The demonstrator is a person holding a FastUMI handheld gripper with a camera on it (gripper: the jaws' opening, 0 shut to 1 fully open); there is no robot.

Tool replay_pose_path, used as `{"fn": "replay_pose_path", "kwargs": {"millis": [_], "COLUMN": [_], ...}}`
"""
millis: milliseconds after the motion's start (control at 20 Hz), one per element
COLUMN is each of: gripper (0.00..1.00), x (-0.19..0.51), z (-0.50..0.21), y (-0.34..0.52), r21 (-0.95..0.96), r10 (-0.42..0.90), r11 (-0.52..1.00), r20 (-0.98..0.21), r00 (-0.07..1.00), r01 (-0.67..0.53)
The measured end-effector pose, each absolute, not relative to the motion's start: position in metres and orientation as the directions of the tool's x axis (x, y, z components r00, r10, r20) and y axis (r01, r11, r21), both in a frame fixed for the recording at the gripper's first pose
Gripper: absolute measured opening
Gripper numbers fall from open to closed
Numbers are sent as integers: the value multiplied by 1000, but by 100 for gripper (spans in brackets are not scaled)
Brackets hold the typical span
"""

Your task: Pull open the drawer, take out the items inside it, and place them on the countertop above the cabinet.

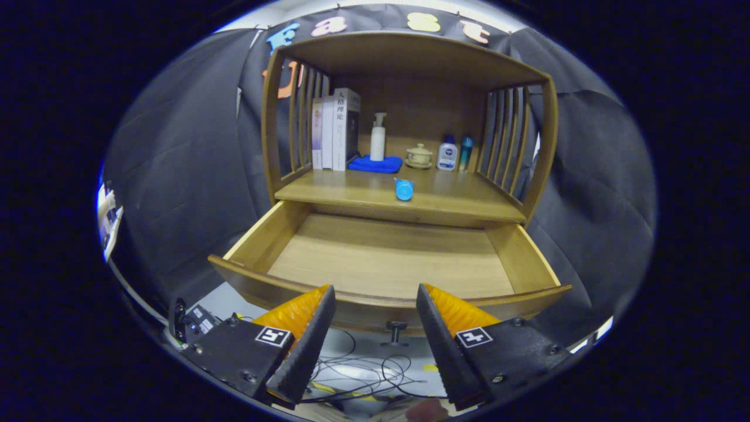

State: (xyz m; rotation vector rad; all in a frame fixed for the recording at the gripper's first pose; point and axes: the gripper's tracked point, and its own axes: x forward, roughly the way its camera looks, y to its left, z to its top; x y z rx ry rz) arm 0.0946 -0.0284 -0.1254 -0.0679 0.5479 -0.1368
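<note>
Cabinet seen at frame centre; drawer pulled open below countertop, interior bare. Blue item laid on countertop, identity unclear. Gripper spread wide at lower centre, nothing gripped; knob partly hidden under drawer front.

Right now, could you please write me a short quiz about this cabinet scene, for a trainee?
1. True or false: the drawer is pulled open and nothing shows inside it.
2. What lies on its side on the countertop, nearest the drawer?
A. the blue bottle
B. the pump bottle
C. the lidded cup
3. Fill in: the gripper fingers are ___, with the drawer knob between them.

Key:
1. true
2. A
3. open
</note>
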Motion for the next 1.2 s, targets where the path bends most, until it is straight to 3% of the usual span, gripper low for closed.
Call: {"fn": "replay_pose_path", "kwargs": {"millis": [250,550,1200], "gripper": [95,95,95], "x": [77,74,97], "z": [-158,-182,-230], "y": [-34,-43,-51], "r21": [-123,-95,-62], "r10": [-172,-185,-248], "r11": [984,982,968], "r20": [-451,-382,-414], "r00": [876,905,876], "r01": [130,160,244]}}
